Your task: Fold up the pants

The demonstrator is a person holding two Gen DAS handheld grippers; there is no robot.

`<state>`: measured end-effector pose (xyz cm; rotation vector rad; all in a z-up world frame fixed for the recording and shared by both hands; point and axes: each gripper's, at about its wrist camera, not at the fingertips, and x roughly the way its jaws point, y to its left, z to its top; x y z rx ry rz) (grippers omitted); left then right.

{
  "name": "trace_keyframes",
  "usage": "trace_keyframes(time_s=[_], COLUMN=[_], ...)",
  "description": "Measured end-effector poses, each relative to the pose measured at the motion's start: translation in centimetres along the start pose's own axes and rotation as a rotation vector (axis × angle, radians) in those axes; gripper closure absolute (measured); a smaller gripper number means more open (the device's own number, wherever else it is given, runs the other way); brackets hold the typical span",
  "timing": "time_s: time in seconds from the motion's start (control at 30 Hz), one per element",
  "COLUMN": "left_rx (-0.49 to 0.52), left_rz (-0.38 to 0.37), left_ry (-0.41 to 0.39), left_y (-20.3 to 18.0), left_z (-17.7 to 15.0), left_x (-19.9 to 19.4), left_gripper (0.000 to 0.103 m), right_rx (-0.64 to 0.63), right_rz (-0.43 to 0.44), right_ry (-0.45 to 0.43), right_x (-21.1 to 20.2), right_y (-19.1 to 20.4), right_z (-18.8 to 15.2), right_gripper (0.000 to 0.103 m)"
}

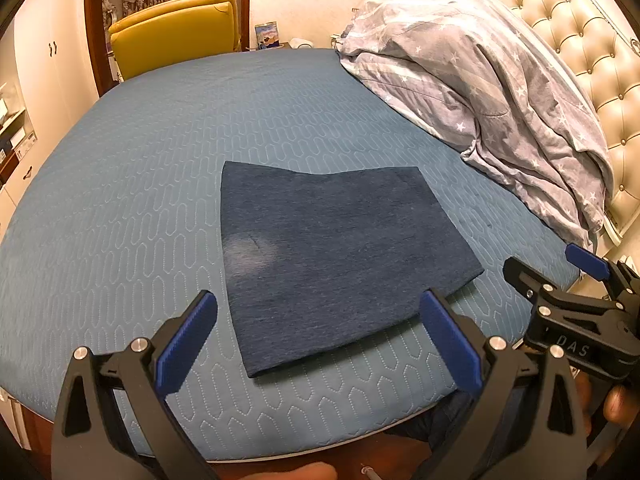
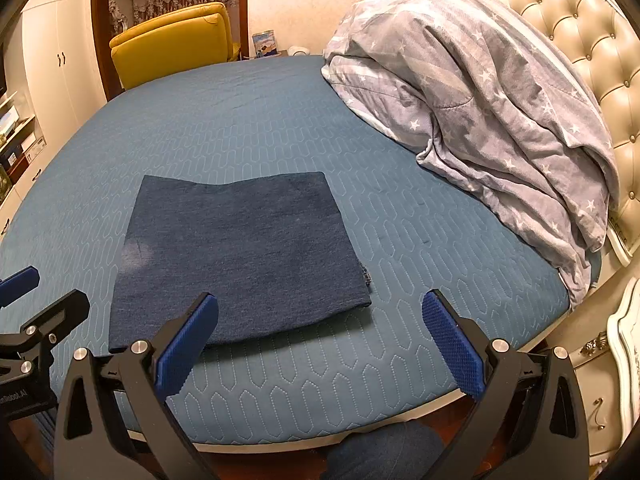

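A: Folding looks basically done. pants (image 1: 340, 264) lie as a flat dark-blue rectangle on the bed (image 1: 160, 200), near its front edge, nothing gripping them.

B: Tools, left to right?

A: left gripper (image 1: 318, 346) hovers over the front edge of the bed, fingers spread wide, empty; the near edge of the pants sits between its blue pads (image 1: 188, 344). right gripper (image 2: 320, 346) is also spread and empty, just off the garment's right corner.

B: Step in hand?

A: My read: the last fold is laid and both tools are clear of the cloth. If anything's left, it's one more half-fold or a smoothing pass; that would call for pinching the near corners and carrying them to the far edge. Could equally be finished.

B: View differences?

A: Left wrist view shows a pale patch (image 1: 248, 254) on the fabric clearly, plus the other tool at far right with a hand behind it. Right wrist view shows a small tag or seam end (image 2: 366, 274) at the right edge, hidden in the other view, too small to say which. It also catches a white nightstand (image 2: 624, 360) at far right. Both show the star-print duvet (image 2: 500, 100) heaped well apart from the pants, against the headboard (image 2: 592, 40).
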<state>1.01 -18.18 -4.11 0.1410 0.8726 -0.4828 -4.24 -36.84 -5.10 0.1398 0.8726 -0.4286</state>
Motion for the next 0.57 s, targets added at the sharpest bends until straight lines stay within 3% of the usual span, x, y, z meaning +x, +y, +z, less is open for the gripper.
trace_keyframes(time_s=[0.3,0.4,0.5,0.57], left_rx=[0.001,-0.013,-0.04,-0.07], left_rz=[-0.018,-0.076,-0.102,-0.068], left_ry=[0.003,0.038,0.041,0.034], left_y=[-0.4,0.0,1.9,5.3], left_z=[0.0,0.3,0.3,-0.1], left_x=[1.1,2.0,2.9,3.3], left_gripper=[0.002,0.002,0.002,0.002], right_rx=[0.011,0.025,0.058,0.087], right_rz=[-0.007,-0.008,0.006,0.027], right_ry=[0.009,0.014,0.014,0.013], right_x=[0.4,0.7,1.0,1.5], right_y=[-0.2,-0.4,-0.6,-1.0], right_z=[-0.3,-0.6,-0.7,-0.6], right_gripper=[0.005,0.005,0.005,0.005])
